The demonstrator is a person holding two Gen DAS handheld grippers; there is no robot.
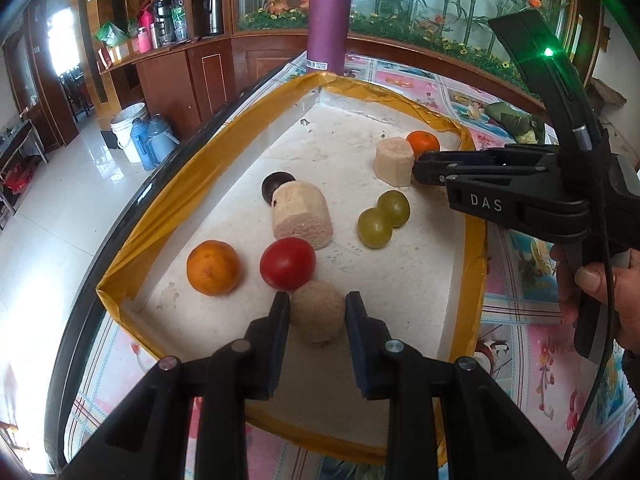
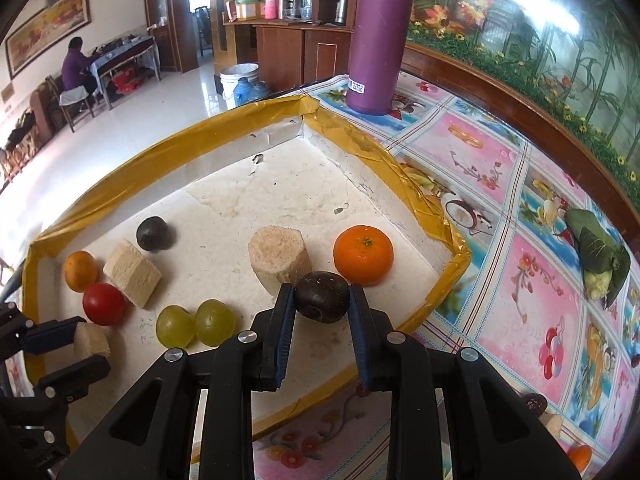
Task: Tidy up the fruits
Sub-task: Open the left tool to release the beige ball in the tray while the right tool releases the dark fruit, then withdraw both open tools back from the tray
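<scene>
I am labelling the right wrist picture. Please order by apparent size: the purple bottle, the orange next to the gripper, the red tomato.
1. purple bottle, clearly largest.
2. orange.
3. red tomato, smallest, though it lies nearer the picture's edge, so true size is unsure.

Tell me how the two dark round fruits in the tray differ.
The dark fruit in the right gripper is clamped between the pads of the right gripper, near the mandarin; the other dark fruit lies free on the tray floor beside a pale cut piece, far from any gripper. The gripped one shows a hole at its end. Both are dark and roundish.
</scene>
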